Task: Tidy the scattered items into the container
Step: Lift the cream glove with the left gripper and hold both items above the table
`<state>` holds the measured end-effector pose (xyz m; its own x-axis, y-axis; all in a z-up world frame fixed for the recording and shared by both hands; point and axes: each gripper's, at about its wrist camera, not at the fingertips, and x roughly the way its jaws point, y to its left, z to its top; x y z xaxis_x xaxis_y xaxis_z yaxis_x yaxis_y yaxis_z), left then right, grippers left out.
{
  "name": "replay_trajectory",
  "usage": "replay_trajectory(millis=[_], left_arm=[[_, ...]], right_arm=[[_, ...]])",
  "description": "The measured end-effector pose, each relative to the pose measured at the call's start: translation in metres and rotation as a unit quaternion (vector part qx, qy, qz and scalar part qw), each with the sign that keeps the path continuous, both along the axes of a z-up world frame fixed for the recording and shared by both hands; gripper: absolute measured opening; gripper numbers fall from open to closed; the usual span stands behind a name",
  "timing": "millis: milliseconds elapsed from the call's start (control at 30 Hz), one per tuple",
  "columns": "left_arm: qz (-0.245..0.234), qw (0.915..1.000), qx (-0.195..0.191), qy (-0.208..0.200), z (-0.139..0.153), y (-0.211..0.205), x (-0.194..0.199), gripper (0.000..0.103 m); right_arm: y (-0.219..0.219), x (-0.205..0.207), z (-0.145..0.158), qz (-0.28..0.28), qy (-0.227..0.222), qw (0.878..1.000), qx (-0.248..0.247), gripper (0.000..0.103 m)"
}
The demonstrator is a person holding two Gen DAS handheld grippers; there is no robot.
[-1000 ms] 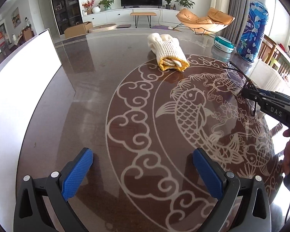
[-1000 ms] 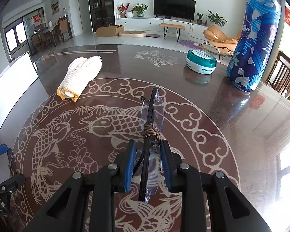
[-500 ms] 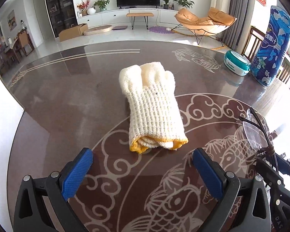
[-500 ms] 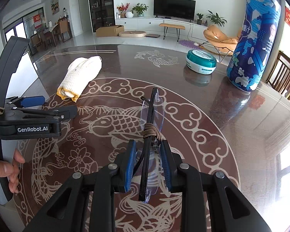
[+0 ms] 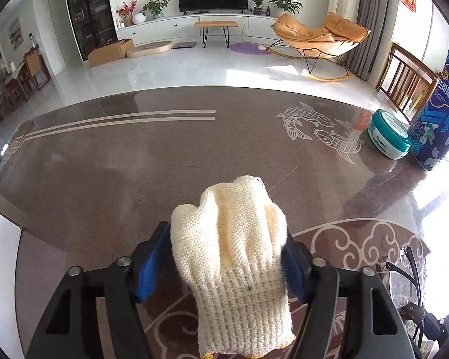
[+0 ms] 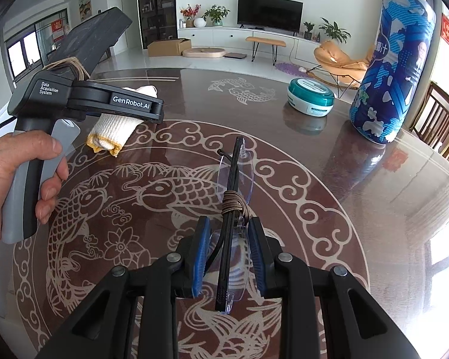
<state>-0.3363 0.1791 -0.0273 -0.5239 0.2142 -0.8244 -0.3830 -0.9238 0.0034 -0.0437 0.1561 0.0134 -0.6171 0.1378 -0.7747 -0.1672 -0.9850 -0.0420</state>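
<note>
The left gripper (image 5: 227,258) has just closed its jaws on the cream knitted glove (image 5: 235,272) (yellow-hemmed, rolled) at six o'clock on the counter (image 5: 104,164), while the right gripper (image 6: 229,254) clamps folded rimless glasses (image 6: 233,197).

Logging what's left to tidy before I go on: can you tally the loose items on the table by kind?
Knit glove: 1, between the left hand-held gripper's pads
Folded glasses: 1, held in the right hand-held gripper
Teal round tin: 1
Tall blue printed can: 1
Total: 4
</note>
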Motion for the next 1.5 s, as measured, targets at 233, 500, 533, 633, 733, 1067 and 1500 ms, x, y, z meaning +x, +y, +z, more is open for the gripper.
replay_trajectory(millis=[233, 500, 533, 633, 733, 1067, 1500], left_arm=[[-0.018, 0.9997, 0.007, 0.015, 0.000, -0.049, 0.078, 0.044], [0.040, 0.9992, -0.001, 0.008, 0.000, -0.153, 0.205, 0.044], [0.050, 0.9987, 0.002, 0.010, 0.000, -0.162, 0.215, 0.044], [0.064, 0.9977, 0.006, 0.022, -0.003, -0.177, 0.237, 0.044], [0.068, 0.9973, 0.005, 0.029, -0.004, -0.179, 0.245, 0.045], [0.071, 0.9970, 0.012, 0.030, -0.003, -0.173, 0.241, 0.045], [0.069, 0.9970, 0.007, 0.033, -0.004, -0.177, 0.258, 0.045]], right_arm=[[0.000, 0.001, 0.000, 0.000, 0.000, 1.000, -0.002, 0.027], [0.002, 0.002, 0.001, 0.000, 0.002, 1.000, -0.014, 0.027], [0.002, 0.002, 0.001, 0.000, 0.002, 1.000, -0.014, 0.027], [0.002, 0.002, 0.001, 0.000, 0.001, 1.000, -0.014, 0.028], [0.004, 0.003, 0.001, 0.004, 0.003, 1.000, -0.023, 0.030], [-0.069, 0.032, 0.002, 0.145, 0.005, 0.989, -0.020, 0.024], [-0.144, 0.132, 0.002, 0.114, 0.010, 0.990, -0.085, 0.028]])
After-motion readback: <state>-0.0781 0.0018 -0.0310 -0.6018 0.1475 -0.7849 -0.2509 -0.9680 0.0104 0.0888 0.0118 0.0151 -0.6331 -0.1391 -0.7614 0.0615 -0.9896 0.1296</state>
